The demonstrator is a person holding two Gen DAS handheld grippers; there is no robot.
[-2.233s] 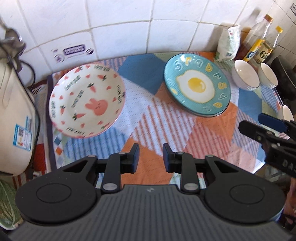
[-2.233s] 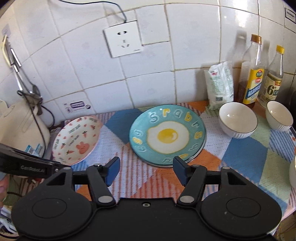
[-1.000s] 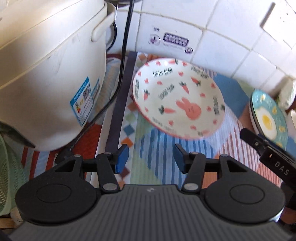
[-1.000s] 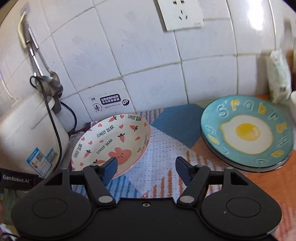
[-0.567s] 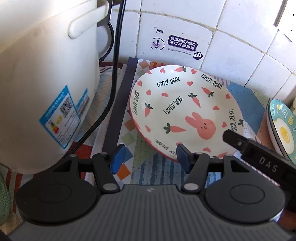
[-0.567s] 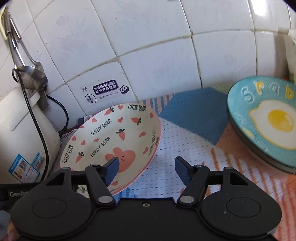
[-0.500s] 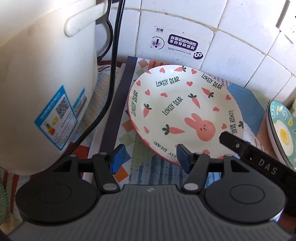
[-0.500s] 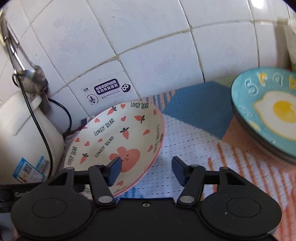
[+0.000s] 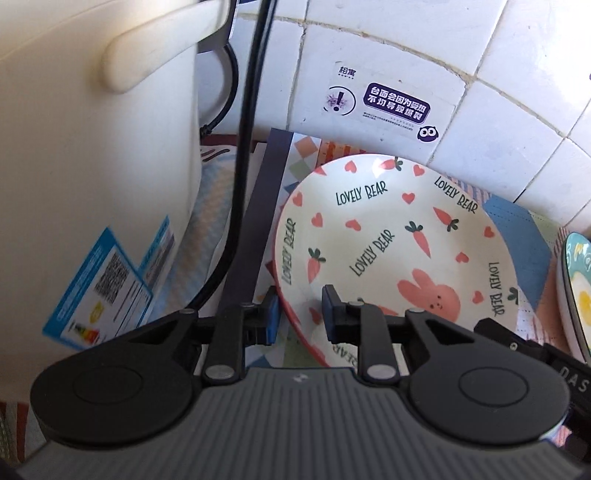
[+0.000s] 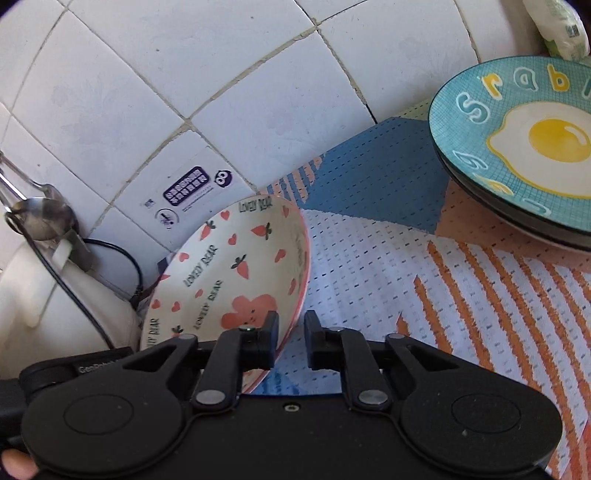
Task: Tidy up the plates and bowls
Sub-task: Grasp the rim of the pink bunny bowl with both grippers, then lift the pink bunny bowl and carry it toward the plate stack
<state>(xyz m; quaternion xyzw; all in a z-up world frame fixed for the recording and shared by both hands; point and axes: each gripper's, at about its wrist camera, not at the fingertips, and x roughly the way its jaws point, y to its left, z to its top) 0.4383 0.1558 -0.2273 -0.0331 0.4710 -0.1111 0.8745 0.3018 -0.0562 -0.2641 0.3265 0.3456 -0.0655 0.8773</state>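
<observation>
The white bowl (image 9: 388,229) with pink bunny, carrots and "LOVELY BEAR" lettering sits on the patchwork mat (image 10: 406,277) near the tiled wall. My left gripper (image 9: 301,317) straddles its near-left rim; its jaws are closing, one pad outside the wall and one inside, both touching it. In the right wrist view the same bowl (image 10: 236,266) has its near-right rim pinched in my right gripper (image 10: 291,334), whose jaws are closing tight on it. A stack of blue fried-egg plates (image 10: 524,136) lies to the right.
A cream rice cooker (image 9: 92,166) stands close on the bowl's left, its black cord (image 9: 247,147) hanging beside it. A metal ladle (image 10: 40,218) hangs on the wall above it. A white bag (image 10: 561,29) leans behind the blue plates.
Both grippers came down onto the bunny bowl from opposite sides and narrowed from wide open to gripping its rim. The right gripper also rolled.
</observation>
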